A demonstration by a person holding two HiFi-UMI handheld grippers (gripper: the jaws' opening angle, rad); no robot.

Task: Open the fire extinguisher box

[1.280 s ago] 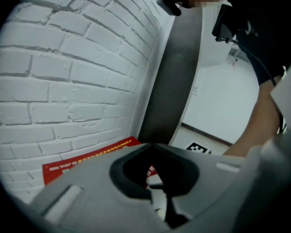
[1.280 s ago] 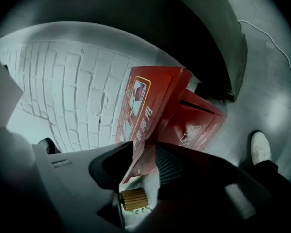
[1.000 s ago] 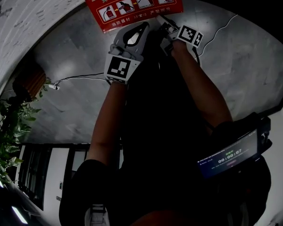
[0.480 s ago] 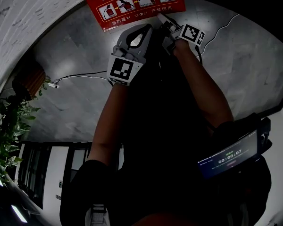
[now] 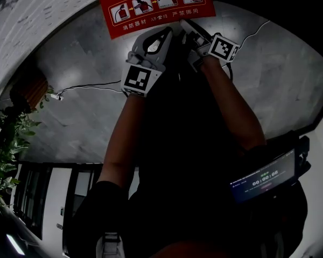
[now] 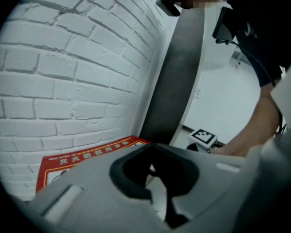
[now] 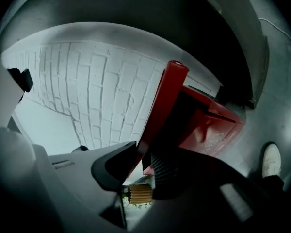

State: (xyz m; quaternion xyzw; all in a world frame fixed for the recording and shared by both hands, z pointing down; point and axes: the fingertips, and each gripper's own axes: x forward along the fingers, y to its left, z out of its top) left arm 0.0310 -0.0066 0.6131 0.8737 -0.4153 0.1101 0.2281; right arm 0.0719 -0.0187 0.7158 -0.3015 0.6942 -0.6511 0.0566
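Lifting the lid [image 7: 161, 110] is our step: left gripper [image 6: 150, 149] clenched, empty, near the red box [image 7: 216, 130] by the brick wall [image 7: 102, 96]; right gripper [image 7: 144, 157], jaws just closing, pinches the lid's edge. Next we likely need a steady upward swing, grip firm.

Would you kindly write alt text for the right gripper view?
The right tool, its jaws having just closed further, grips the edge of the raised red lid of the fire extinguisher box. A white brick wall stands behind.
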